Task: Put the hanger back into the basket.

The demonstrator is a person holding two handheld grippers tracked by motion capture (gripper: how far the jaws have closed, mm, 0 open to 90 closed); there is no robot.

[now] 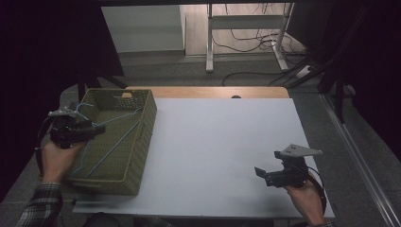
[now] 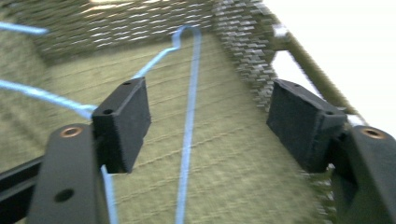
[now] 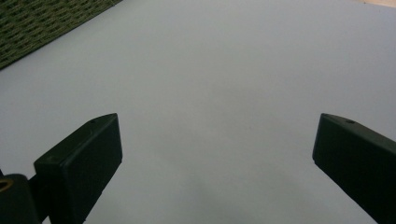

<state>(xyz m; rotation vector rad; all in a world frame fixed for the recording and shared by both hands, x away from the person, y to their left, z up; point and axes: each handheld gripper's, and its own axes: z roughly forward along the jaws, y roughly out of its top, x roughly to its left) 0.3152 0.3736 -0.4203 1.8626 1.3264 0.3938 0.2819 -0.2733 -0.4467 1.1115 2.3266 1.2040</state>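
**Two blue hangers lie in the green basket**

Two thin blue wire hangers (image 1: 111, 137) rest inside the woven green basket (image 1: 142, 142) at the left edge of the worktop (image 1: 222, 151). We judge they were put there to be kept together. Our left gripper (image 1: 97, 128) hangs over the basket, jaws spread, one wire passing between them but not pinched. Far to the right, our right gripper (image 1: 261, 173) waits low over the bare white surface, jaws spread and empty. We can read no label or writing anywhere.
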